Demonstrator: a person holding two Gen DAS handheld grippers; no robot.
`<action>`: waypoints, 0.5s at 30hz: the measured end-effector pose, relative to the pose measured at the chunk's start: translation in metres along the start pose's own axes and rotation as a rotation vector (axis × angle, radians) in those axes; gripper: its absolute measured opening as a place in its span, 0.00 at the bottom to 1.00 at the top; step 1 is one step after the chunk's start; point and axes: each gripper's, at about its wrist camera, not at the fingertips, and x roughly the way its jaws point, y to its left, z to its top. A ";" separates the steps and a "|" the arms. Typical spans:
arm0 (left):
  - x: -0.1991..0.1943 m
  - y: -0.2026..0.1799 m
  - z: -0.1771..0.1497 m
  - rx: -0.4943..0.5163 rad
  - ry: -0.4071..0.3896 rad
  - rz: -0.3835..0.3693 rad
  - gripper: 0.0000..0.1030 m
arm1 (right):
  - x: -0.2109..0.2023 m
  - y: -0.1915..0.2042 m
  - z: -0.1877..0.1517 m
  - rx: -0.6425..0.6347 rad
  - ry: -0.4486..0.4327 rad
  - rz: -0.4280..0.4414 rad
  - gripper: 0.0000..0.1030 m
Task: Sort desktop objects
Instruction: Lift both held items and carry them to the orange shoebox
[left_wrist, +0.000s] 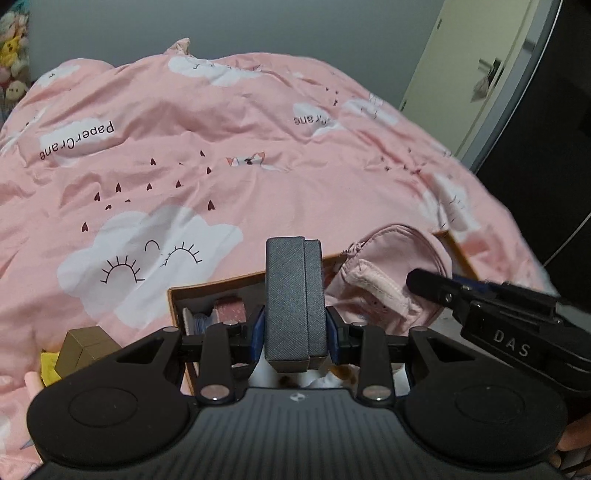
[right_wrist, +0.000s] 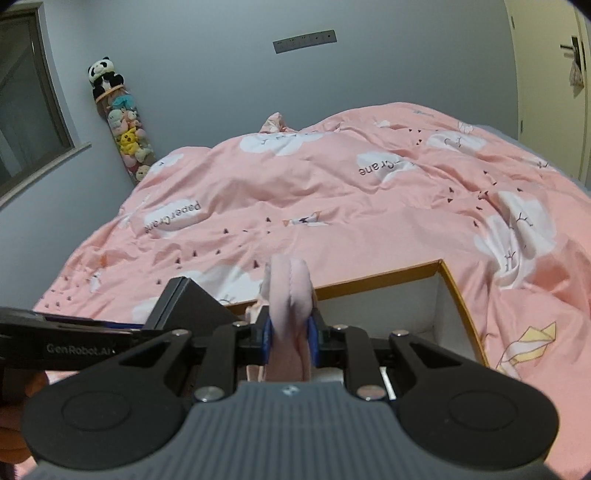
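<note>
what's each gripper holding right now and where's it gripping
Left gripper clamps a grey box by its two side faces, low down. Right gripper pinches a pink pouch across its folded fabric.

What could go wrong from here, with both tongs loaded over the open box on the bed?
1. The left tongs pinch only the lower end of the upright grey case; it could tip or slip.
2. The right tongs squeeze a soft pink pouch that may sag free.
3. Both tongs crowd the orange-rimmed box, so they may collide.
</note>
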 end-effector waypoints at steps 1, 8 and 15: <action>0.004 -0.003 -0.001 0.009 0.006 0.006 0.36 | 0.003 0.000 -0.002 -0.014 0.004 -0.014 0.19; 0.027 -0.026 -0.007 0.114 0.051 0.114 0.36 | 0.020 -0.003 -0.015 -0.101 0.091 -0.088 0.19; 0.047 -0.042 -0.012 0.184 0.100 0.219 0.37 | 0.022 -0.008 -0.023 -0.114 0.131 -0.086 0.20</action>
